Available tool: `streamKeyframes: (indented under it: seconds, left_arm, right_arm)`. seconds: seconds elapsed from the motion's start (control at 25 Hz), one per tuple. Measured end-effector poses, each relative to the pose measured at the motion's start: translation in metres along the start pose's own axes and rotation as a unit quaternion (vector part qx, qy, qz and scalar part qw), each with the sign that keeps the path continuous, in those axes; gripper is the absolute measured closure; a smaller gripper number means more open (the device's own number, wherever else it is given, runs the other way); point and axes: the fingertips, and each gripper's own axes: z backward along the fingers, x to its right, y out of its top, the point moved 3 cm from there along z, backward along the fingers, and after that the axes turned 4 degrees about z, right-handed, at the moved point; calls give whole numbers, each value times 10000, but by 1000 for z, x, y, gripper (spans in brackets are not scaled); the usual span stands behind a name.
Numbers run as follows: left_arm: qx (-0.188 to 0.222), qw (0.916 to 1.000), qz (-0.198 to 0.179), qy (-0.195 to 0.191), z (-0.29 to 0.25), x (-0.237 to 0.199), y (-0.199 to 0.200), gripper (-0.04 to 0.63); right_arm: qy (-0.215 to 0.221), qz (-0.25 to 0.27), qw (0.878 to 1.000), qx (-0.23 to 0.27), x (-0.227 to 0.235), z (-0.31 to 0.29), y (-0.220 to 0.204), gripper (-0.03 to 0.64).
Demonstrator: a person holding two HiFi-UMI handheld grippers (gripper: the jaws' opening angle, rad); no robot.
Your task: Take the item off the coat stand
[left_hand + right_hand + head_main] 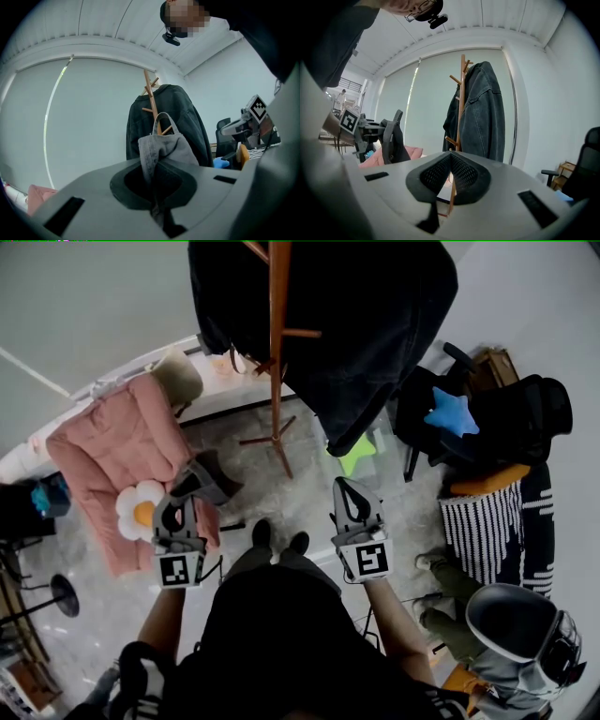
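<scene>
A wooden coat stand [278, 334] rises ahead of me, with a dark denim jacket [366, 334] hanging on its right side. My left gripper [194, 479] is shut on a grey cloth cap [216, 486], held low and left of the stand's feet, clear of its pegs. In the left gripper view the cap [164, 145] with its strap loop sticks up from between the jaws of the left gripper [154, 164], in front of the stand [151, 93]. My right gripper [345, 486] is shut and empty. In the right gripper view, that gripper [450, 157] faces the stand [461, 93] and jacket [487, 112].
A pink sofa [112, 451] with a flower cushion [139, 507] stands at the left. A black office chair [506, 418] carrying a blue star cushion [452, 413] is at the right, above a striped cloth [487, 521]. A seated person [469, 615] is at the lower right.
</scene>
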Motion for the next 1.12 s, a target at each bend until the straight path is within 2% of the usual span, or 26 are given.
streamKeyframes:
  seconds: [1.12]
  left_arm:
    - [-7, 10000, 55, 32, -6, -1, 0, 571]
  right_arm:
    - [-103, 228, 9997, -56, 1, 1, 4, 600]
